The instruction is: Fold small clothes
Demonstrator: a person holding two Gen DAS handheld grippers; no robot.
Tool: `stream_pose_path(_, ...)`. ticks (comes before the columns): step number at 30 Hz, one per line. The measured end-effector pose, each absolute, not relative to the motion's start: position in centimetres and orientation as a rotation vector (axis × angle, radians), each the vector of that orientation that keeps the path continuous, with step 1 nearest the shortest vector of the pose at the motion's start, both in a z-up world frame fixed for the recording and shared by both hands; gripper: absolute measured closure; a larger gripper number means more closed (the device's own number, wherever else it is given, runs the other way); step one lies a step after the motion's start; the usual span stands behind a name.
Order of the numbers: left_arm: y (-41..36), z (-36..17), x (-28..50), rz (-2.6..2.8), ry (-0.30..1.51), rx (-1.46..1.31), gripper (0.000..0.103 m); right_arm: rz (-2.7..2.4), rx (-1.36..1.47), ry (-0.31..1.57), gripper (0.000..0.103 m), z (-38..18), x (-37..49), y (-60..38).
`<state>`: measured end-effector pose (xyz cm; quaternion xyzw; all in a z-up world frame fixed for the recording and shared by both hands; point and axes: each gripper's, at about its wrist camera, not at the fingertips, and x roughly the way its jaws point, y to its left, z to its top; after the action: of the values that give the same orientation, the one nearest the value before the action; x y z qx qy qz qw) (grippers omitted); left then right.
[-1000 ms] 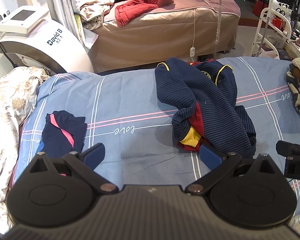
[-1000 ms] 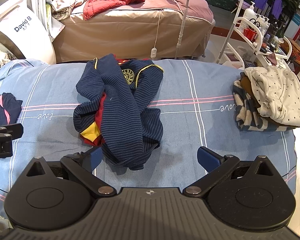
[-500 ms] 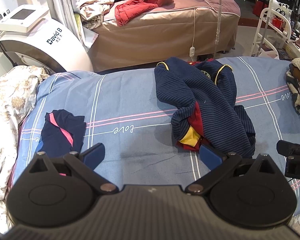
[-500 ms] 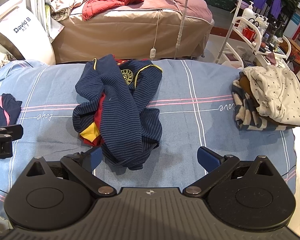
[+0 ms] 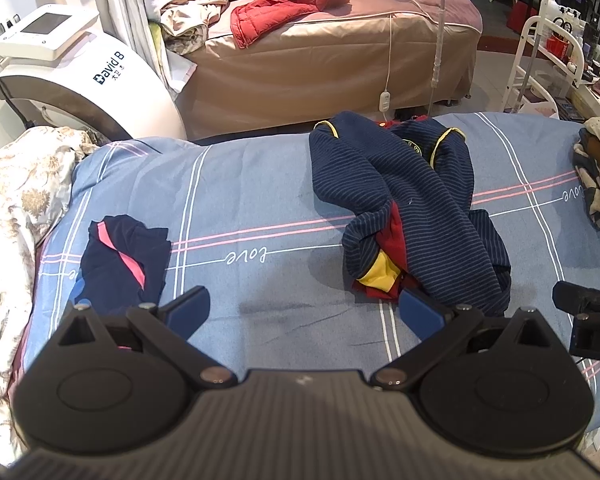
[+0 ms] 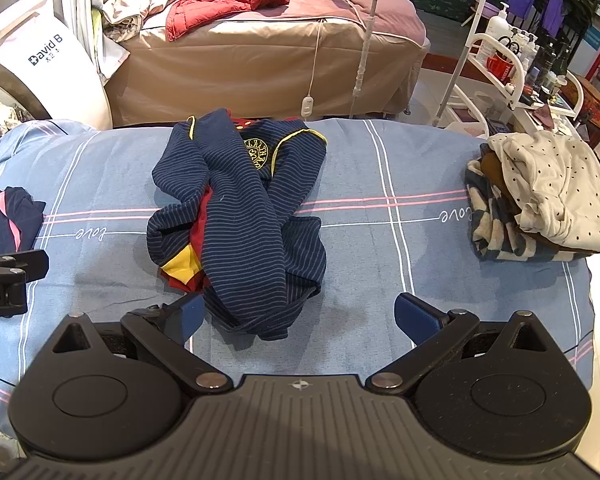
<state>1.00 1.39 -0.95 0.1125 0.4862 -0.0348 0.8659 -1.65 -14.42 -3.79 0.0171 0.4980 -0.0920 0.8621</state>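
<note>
From the left wrist view, your left gripper [image 5: 303, 311] hangs with its jaws wide apart and empty, over bare blue sheet [image 5: 236, 184]. The crumpled striped sweater [image 5: 412, 204] lies just ahead to its right. Grab that bunched hem and you may pinch several layers at once, so it drags rather than spreads.

From the right wrist view, your right gripper [image 6: 300, 316] is also spread and empty, at the sweater's near edge. Close too low and you risk catching the sheet.
</note>
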Motion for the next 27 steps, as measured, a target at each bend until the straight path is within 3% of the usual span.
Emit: stream_pose_path(27, 1.58, -1.97, 1.08, -0.076, 1.03, 0.21, 0.0, -0.163, 0.059, 1.037, 0.0, -4.46, -1.91, -14.69)
